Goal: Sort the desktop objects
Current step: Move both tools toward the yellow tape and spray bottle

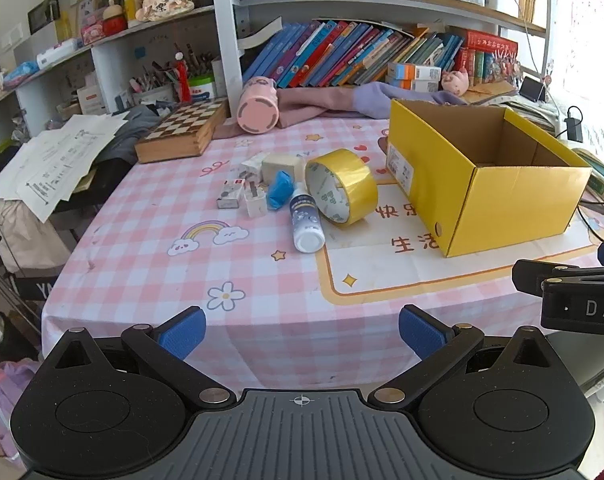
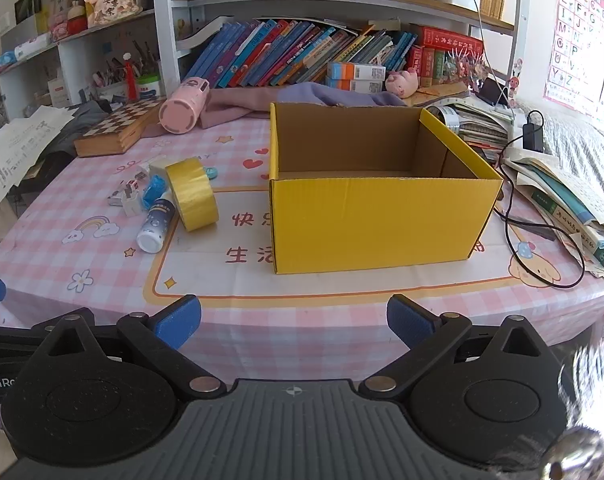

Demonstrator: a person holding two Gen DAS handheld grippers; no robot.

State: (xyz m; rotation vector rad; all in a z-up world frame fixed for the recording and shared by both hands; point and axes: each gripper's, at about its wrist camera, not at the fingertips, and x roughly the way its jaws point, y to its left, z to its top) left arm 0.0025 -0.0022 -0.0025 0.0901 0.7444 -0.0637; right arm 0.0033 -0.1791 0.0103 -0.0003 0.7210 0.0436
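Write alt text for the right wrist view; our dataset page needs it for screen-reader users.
An open, empty-looking yellow cardboard box stands on a pink checked tablecloth, straight ahead of the open right tongs. To its left lie a yellow tape roll, a white plastic bottle on its side and small clutter; crowded bookshelves rise behind.

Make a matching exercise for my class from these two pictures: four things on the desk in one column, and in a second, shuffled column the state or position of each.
Things
1. yellow box
2. tape roll
3. white bottle
4. pink cup

States
A. lying on its side, base toward the camera, next to the chessboard
B. lying flat among the small items, touching the tape roll
C. standing open at the top, nothing visible inside
D. tilted on its edge, left of the box

Pairs: 1-C, 2-D, 3-B, 4-A
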